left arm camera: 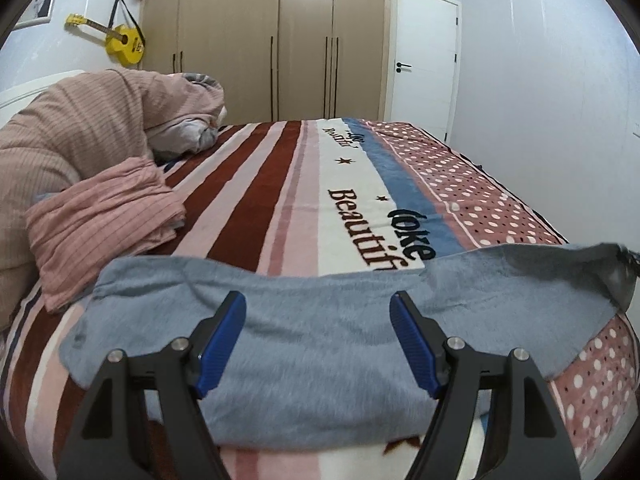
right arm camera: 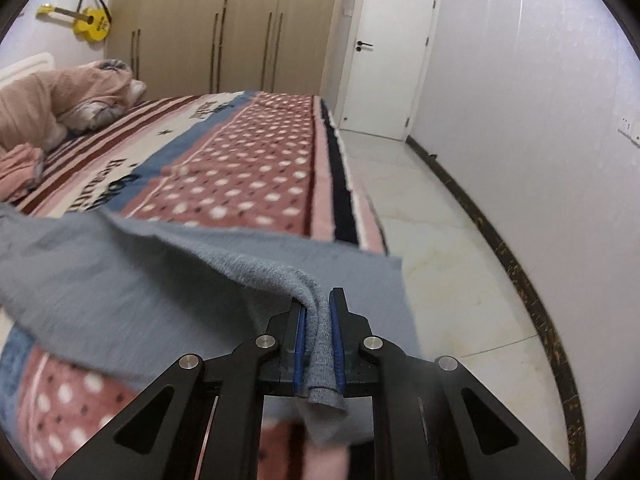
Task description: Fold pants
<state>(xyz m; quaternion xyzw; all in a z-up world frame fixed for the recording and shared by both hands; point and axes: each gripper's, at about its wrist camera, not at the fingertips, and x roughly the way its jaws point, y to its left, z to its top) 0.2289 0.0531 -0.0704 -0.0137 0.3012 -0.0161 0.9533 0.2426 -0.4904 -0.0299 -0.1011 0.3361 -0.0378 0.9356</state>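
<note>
While clamping pants [right arm camera: 120,280], right claw [right arm camera: 318,304]

One pair of grey-blue pants [left arm camera: 320,344] is lying across one bed blanket [left arm camera: 280,184], and two grippers are working over it: the left gripper [left arm camera: 318,308], with its two blue-padded fingers [left arm camera: 222,344] standing wide apart, and the right gripper [right arm camera: 318,312], with its two fingers pinching a fold of the fabric. One pink folded garment [left arm camera: 104,220] and one heaped pink quilt [left arm camera: 92,120] are sitting on the bed. One yellow guitar [left arm camera: 122,42] is hanging on the wall, one wardrobe [left arm camera: 264,36] is showing several tall door panels, and one white door [left arm camera: 424,60] is standing closed.
</note>
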